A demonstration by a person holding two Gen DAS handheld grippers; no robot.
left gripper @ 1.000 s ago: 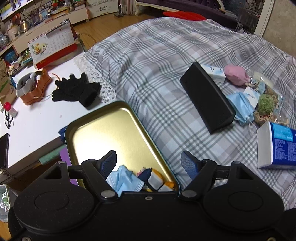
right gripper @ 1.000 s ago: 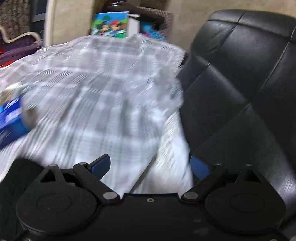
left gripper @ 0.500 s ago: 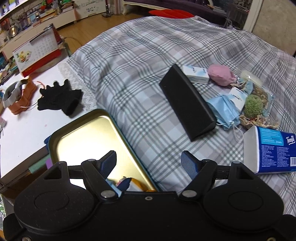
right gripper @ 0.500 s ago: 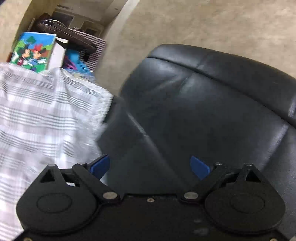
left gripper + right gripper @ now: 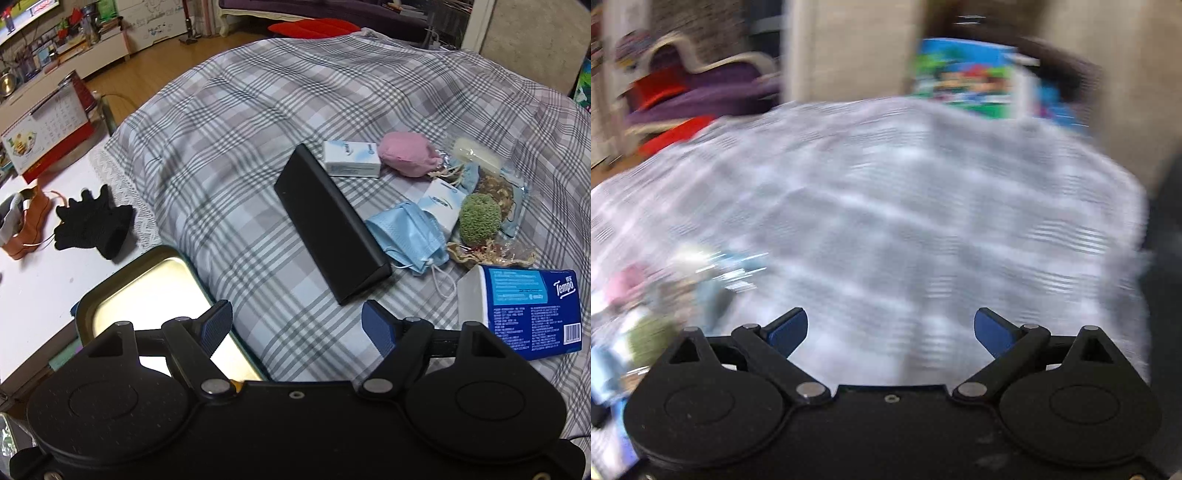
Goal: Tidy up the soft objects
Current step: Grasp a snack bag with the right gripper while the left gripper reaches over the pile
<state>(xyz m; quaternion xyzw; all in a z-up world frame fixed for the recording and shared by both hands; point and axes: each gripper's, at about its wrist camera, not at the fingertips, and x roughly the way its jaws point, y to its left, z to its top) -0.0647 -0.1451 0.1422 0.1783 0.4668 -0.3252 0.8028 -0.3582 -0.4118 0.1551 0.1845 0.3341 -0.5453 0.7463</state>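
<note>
Plaid bedding point(image 5: 229, 155) held clustered soft items beside a gold tray point(image 5: 147, 288), presumably their destination; left gripper point(image 5: 295, 325) and right gripper point(image 5: 890, 332) gaped wide, empty.

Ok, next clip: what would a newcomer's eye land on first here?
Probably the long black box lying diagonally mid-blanket, with soft clutter right of it: blue face mask, pink pouch, green ball. Then the gold tray at the blanket's left edge, just ahead of the open, empty left claw.

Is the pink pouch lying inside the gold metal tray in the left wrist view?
No, the pink pouch lies on the plaid blanket beside a small white box, far from the tray.
</note>
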